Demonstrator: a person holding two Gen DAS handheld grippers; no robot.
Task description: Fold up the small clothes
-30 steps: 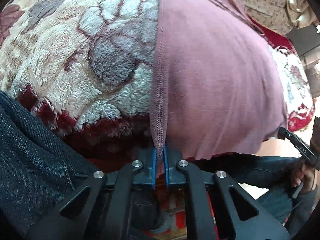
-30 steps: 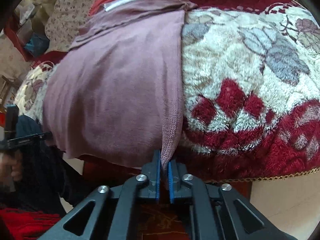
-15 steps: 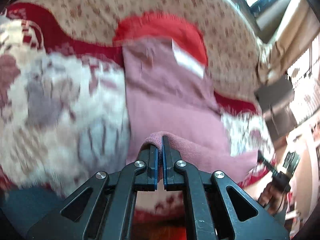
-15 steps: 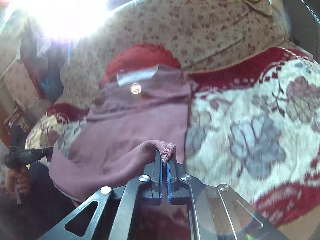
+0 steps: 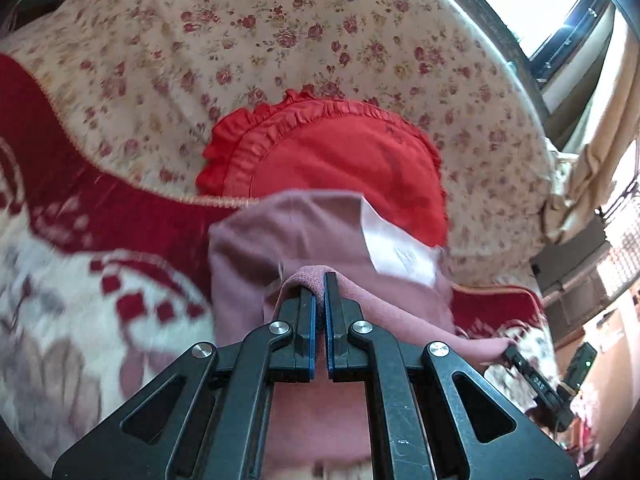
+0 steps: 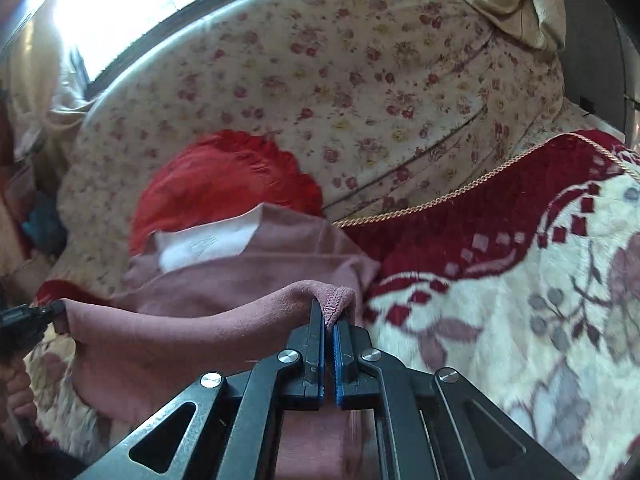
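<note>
A dusty-pink garment lies on a plush red-and-cream blanket, its far end with a white panel resting against a red cushion. My left gripper is shut on one corner of the garment's near hem. My right gripper is shut on the other corner. The hem stretches taut between them, lifted above the lower layer and carried over it toward the far end. In the left wrist view the right gripper shows at the right edge; in the right wrist view the left gripper shows at the left.
The blanket covers the seat on both sides of the garment. A red frilled cushion leans on a floral backrest. A bright window sits behind. A hand holds the left gripper.
Both grippers have risen and swung forward from the seat's front edge, carrying the garment's near hem over its lower layer toward the cushion. The views now show the backrest.
</note>
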